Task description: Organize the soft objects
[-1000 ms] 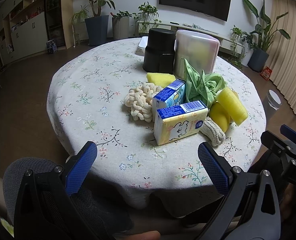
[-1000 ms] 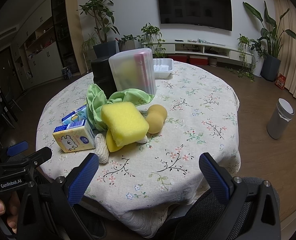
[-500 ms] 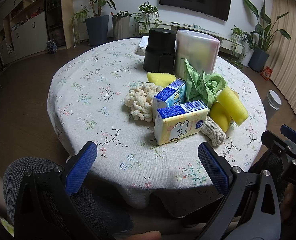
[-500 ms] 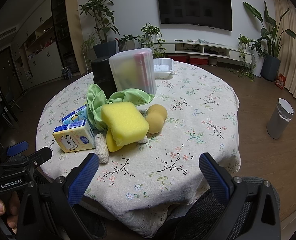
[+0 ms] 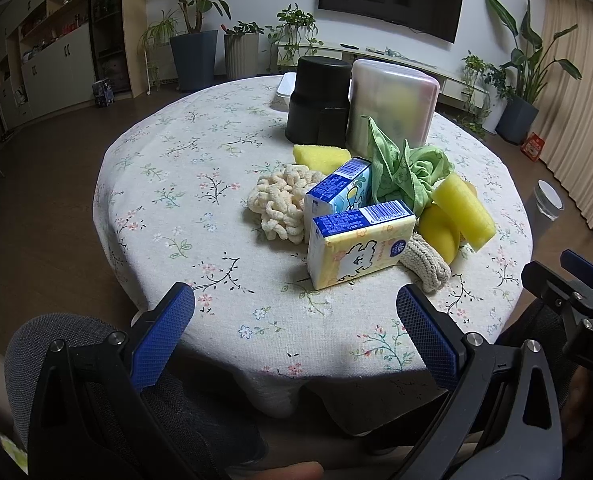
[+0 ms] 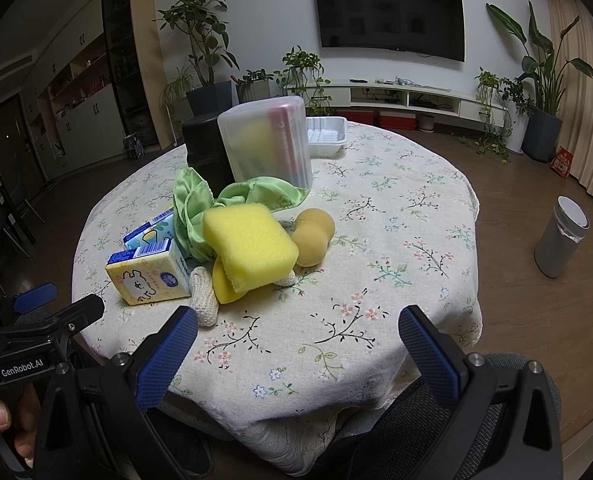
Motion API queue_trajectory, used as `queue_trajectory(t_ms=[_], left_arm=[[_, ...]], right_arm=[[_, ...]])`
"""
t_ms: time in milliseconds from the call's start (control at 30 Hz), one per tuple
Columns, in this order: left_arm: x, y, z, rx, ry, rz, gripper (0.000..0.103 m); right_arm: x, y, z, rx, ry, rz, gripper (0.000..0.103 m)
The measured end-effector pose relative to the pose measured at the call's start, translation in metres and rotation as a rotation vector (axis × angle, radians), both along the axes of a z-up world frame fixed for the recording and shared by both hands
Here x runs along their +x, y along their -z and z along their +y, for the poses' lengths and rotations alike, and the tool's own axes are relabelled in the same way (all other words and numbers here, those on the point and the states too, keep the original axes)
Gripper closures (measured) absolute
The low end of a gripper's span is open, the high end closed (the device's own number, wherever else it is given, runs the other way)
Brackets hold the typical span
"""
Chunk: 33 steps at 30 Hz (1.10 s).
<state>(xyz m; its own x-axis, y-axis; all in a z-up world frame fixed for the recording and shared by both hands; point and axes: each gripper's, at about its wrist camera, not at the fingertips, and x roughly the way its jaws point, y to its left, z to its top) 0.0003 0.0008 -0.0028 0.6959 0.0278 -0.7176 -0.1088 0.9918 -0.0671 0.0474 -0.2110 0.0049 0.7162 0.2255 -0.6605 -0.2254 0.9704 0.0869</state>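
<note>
Over the near table edge, nothing has moved: sorting not yet begun.
Left gripper (image 5: 294,322) and right gripper (image 6: 296,344) stay wide open, empty; soft pile (image 6: 240,240) apparently untouched mid-table, before the translucent box (image 6: 266,140).

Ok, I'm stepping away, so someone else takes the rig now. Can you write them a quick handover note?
Left hand-held gripper: open, empty, at the near table edge.
Right hand-held gripper: open, empty, also at the edge.
Soft items sit piled mid-table: yellow sponge, green cloth, tissue packs, knitted piece, cream mop head.
Translucent bin and black container stand behind the pile.
Done: nothing picked yet.
Left: sort the pile.
</note>
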Motion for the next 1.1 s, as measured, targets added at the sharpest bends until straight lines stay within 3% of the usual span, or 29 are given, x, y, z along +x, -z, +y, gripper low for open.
queue_trajectory(t_ms=[1100], left_arm=[[0.0018,0.0048,-0.0004,-0.028,0.033,0.002,0.001]], right_arm=[[0.0012,0.0006,-0.0009,0.004,-0.002,0.0,0.0]])
